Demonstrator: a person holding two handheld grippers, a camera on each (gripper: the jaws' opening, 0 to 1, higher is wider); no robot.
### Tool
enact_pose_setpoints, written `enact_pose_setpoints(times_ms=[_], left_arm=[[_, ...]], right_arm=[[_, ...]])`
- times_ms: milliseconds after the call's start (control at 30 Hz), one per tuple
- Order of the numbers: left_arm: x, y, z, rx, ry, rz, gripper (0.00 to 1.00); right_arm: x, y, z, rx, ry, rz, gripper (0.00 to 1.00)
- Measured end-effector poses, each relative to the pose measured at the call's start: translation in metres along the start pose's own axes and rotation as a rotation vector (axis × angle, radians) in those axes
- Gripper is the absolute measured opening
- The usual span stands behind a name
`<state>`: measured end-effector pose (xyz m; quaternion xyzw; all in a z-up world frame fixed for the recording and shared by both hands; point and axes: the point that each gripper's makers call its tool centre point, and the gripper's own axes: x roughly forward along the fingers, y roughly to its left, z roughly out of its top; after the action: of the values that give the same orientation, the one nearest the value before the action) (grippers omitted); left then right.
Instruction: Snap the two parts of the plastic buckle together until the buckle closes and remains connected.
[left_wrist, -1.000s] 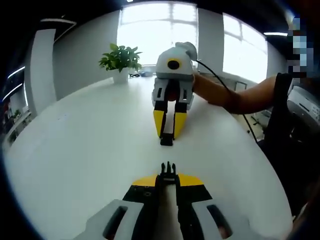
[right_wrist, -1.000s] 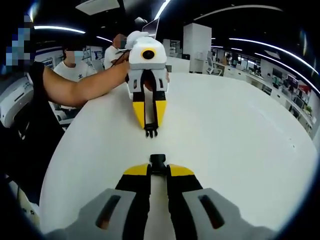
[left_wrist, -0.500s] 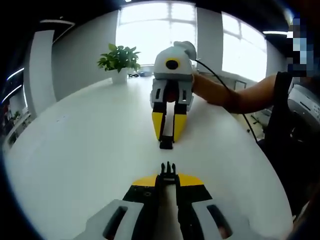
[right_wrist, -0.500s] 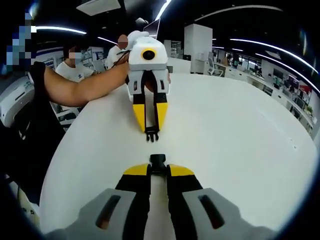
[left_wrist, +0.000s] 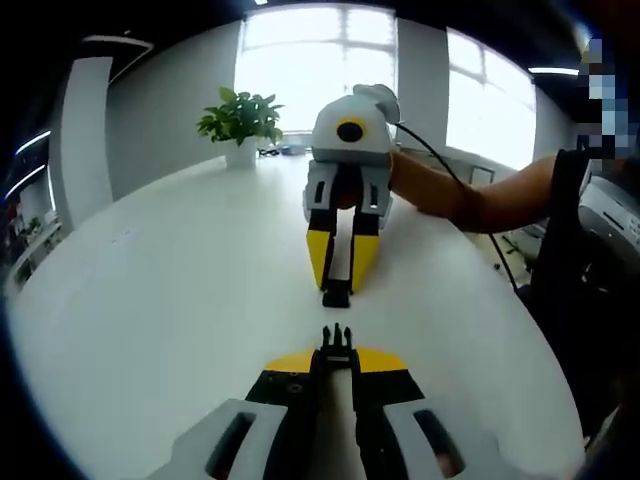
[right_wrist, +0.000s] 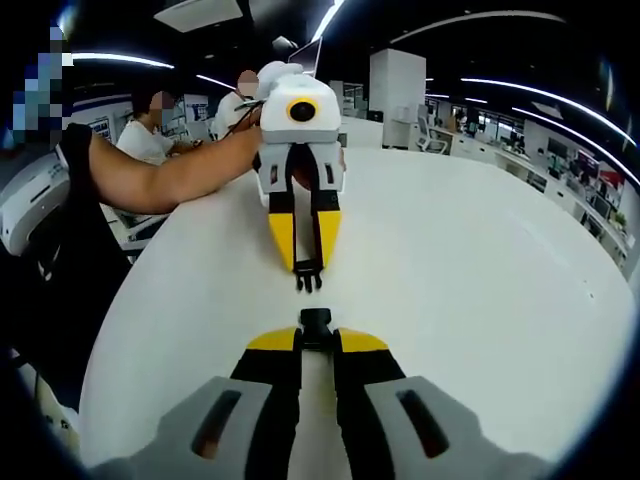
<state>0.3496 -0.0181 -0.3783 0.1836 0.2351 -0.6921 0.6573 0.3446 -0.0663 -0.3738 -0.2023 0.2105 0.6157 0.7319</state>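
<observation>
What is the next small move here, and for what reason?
Probably bring the two grippers straight toward each other. The left gripper holds the pronged buckle part and the right gripper holds the socket part. The two face each other nearly in line above the white table, with a short gap between them, so the prongs are not yet in the socket.

We see a wide white table (left_wrist: 150, 300) with a rounded edge. At its far end stands a green plant in a white pot (left_wrist: 240, 125), before bright windows (left_wrist: 315, 60). In the right gripper view, people (right_wrist: 150, 135) sit behind the table in an office.
</observation>
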Motion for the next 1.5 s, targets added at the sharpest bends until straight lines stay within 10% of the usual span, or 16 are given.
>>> enact_pose_setpoints(times_ms=[1500], left_arm=[[0.0094, -0.0009, 0.0061, 0.016, -0.030, -0.005, 0.10]], right_arm=[[0.0041, 0.0023, 0.0022, -0.003, -0.010, 0.004, 0.12]])
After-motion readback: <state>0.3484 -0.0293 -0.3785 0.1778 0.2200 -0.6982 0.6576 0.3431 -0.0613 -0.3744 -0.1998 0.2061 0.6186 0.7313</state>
